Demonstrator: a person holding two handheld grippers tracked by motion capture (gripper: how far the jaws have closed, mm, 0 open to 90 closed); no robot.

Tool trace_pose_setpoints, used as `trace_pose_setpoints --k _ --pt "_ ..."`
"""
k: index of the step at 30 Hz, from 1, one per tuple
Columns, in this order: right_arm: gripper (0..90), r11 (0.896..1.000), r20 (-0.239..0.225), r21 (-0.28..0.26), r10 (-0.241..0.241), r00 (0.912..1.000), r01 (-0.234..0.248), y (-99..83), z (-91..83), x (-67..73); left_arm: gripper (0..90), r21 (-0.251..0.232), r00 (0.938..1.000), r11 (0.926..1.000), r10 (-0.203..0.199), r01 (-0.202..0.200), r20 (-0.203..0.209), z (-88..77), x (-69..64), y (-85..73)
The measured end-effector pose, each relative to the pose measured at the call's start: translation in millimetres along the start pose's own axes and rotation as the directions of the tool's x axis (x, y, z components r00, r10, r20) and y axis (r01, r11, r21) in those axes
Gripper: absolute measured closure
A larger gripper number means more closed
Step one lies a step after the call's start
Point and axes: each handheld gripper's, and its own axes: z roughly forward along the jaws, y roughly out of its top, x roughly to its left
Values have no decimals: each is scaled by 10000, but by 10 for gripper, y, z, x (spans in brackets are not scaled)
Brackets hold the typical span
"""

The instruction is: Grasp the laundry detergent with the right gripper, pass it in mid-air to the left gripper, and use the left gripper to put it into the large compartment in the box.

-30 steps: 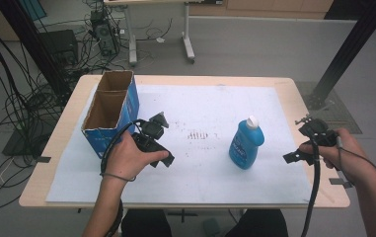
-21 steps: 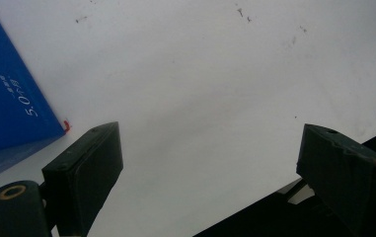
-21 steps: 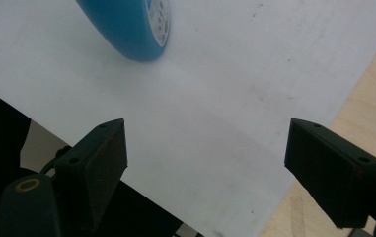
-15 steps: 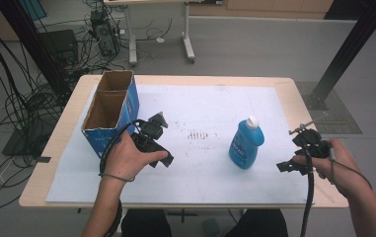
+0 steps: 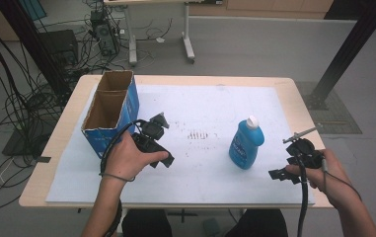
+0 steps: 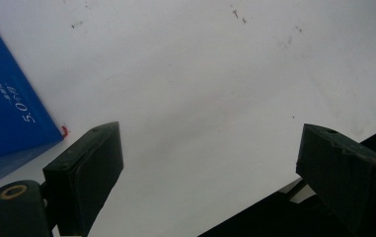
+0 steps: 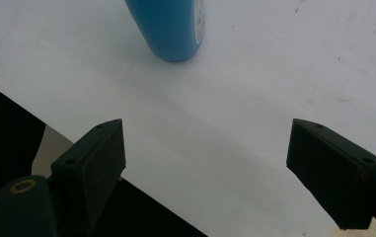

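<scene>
The desk stretches out under me, a white sheet covering most of its top. At the far-left corner of that sheet stands the cardboard box — open at the top, brown inside, blue outside, two compartments. In my left gripper view only a blue slab of its wall with small white print comes in at the edge.

Now the bottle, right of the middle, nearer the desk's front edge than its back: upright, bright blue, white cap, a pale label I can't read from here. My right gripper view cuts it off — just the rounded blue bottom standing on the sheet, cap and shoulders out of frame.

My right gripper hangs at the front-right corner, just right of the bottle and apart from it; its jaws have just been opening, spread wide, bare sheet between them. My left gripper sits by the box's near corner, jaws released, nothing between them.

Faint dark specks dot the sheet's middle — too small to make out.
</scene>
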Motion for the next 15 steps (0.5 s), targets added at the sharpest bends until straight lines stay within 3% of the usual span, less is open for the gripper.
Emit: trace_pose_setpoints --k 15 --pt "129 9984 23 -567 47 10000 -45 -127 172 107 119 -214 9999 9997 -107 105 -111 -5 8 8"
